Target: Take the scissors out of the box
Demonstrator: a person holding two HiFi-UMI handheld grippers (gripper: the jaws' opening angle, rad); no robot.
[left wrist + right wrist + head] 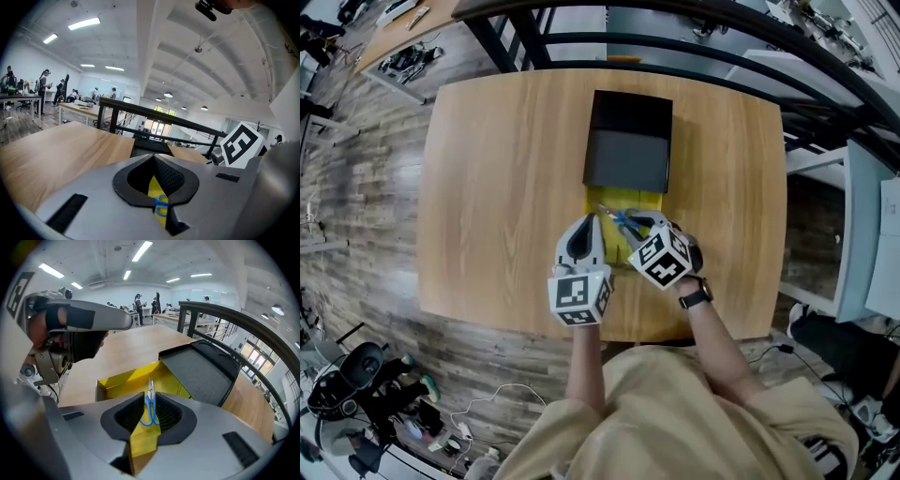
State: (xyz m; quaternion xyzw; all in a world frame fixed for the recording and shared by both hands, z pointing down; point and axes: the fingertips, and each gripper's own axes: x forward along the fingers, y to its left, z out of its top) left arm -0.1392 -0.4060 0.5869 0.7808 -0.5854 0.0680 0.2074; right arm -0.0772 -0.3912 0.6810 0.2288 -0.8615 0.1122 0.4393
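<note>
A yellow box (602,201) lies open on the wooden table (506,187), its black lid (628,141) folded back beyond it. Blue-handled scissors (622,220) lie inside the box. My right gripper (630,225) points steeply down over them. In the right gripper view the scissors (150,409) show through the narrow gap of its jaws (149,395), which stand slightly apart without pressing on them. My left gripper (589,218) hovers just left of the box's near end, tips together and empty. In the left gripper view the scissors (161,205) show behind the closed tips (153,157).
The table's near edge (581,328) is close under both hands. A dark metal railing (675,42) runs behind the table. Desks and people stand far off in the room (47,89). Cables and gear (366,394) lie on the floor at the lower left.
</note>
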